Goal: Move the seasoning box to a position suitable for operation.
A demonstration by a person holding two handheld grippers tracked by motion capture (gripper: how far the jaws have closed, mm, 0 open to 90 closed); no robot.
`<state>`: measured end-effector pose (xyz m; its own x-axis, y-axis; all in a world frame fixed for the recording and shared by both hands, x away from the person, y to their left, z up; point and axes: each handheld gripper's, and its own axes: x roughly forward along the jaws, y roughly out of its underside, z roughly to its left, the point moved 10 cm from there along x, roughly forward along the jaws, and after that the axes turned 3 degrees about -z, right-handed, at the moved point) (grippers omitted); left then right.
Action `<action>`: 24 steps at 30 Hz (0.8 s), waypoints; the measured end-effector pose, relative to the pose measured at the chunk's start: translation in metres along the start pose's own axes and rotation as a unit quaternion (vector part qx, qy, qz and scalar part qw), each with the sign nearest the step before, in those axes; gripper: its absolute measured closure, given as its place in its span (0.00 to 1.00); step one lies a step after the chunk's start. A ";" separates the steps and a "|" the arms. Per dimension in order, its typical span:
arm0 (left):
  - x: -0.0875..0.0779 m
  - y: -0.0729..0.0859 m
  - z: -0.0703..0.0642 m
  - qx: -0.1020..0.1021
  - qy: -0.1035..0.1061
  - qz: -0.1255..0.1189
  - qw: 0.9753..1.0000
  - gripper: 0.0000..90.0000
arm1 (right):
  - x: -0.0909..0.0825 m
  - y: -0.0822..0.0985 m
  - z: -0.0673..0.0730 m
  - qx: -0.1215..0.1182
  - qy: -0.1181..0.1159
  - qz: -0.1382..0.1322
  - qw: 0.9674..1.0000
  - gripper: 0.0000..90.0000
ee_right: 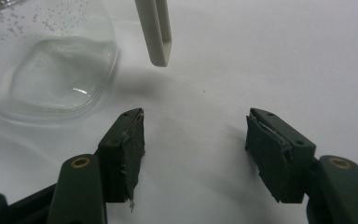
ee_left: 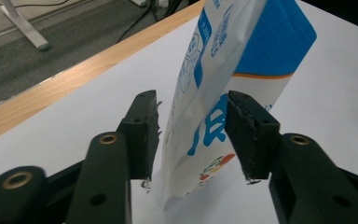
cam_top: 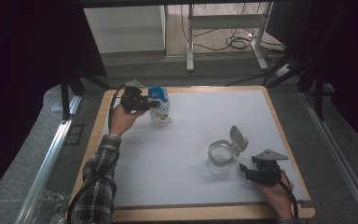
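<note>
at the near right of the counter, the right gripper is held low by the right hand, its fingers spread about halfway with nothing between them. just beyond them and a little to the left, a clear glass jar is seen standing upright, empty, its hinged pale lid flipped open and tilted back on the side away from the person. the jar is near these fingers but apart from them.

farther off, at the far left of the counter, a blue and white pouch is stood upright, its long axis running up from the white surface. the left gripper, carried in the left hand, is brought in level from the pouch's left side. in the left gripper view the pouch is seen edge-on between the two fingers: the right-hand pad lies against its printed face, while a slim gap appears to remain at the other pad, so a firm pinch cannot be told. the fingers are roughly half closed around the thin lower body of the pouch.

the coming move is judged to turn on this: the pouch lies straight ahead between the left fingers, flat faces towards the pads, and the left hand is by far the nearer. the open jar sits well apart, towards the right hand.
</note>
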<state>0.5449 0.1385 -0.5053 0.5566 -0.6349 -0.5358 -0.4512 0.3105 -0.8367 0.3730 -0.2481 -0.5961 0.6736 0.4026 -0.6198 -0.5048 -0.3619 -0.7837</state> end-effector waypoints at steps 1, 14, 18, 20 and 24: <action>0.000 0.000 0.000 0.000 0.000 0.000 1.000 0.62 | 0.000 0.000 0.000 0.000 0.000 -0.001 1.000 0.42; 0.001 0.000 -0.004 0.019 0.009 0.005 1.000 0.90 | 0.000 0.000 0.000 0.000 0.000 -0.001 1.000 0.41; 0.001 0.001 -0.005 0.023 0.008 0.006 1.000 0.95 | 0.000 0.000 0.000 0.000 0.000 0.000 1.000 0.41; 0.001 0.001 -0.005 0.026 0.007 0.004 1.000 0.99 | 0.000 0.000 0.000 0.000 0.000 0.000 1.000 0.41; 0.000 0.001 -0.006 0.021 0.009 0.001 1.000 1.00 | 0.000 0.000 0.000 0.001 -0.001 0.000 1.000 0.41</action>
<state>0.5402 0.1343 -0.5051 0.5425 -0.6470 -0.5358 -0.4224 0.3413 -0.8397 0.3728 -0.2477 -0.5962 0.6724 0.4042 -0.6200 -0.5062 -0.3600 -0.7837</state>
